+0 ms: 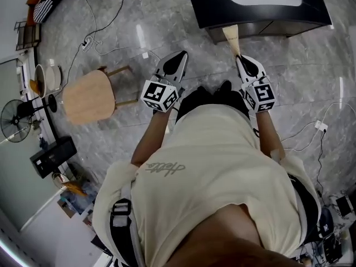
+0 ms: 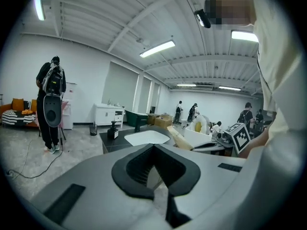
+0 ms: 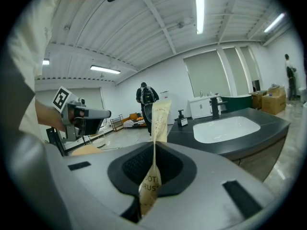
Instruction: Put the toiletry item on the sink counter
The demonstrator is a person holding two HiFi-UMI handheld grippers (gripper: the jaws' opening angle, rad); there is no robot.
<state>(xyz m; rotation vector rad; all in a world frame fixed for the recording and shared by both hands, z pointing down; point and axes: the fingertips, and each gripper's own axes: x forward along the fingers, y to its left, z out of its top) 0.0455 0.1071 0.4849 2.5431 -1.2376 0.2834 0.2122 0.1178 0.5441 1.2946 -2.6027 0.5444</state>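
Note:
My right gripper [image 1: 240,58] is shut on a flat beige toiletry packet [image 1: 231,38], which sticks out ahead of the jaws towards the black sink counter [image 1: 204,5]. In the right gripper view the packet [image 3: 159,121] stands upright in the gripper [image 3: 153,150], with the counter [image 3: 269,128] and its white basin [image 3: 225,127] to the right. My left gripper [image 1: 178,57] is held beside it over the floor. The left gripper view shows that gripper [image 2: 156,174] shut with nothing in it, and beyond it the packet [image 2: 179,139] and the counter [image 2: 115,139].
A round wooden stool [image 1: 89,96] stands on the floor to the left. Cables run over the grey floor, and a fan [image 1: 15,121] stands at the far left. A faucet [image 3: 216,107] and a dispenser [image 3: 181,119] are on the counter. A person with a backpack [image 2: 50,104] stands farther off.

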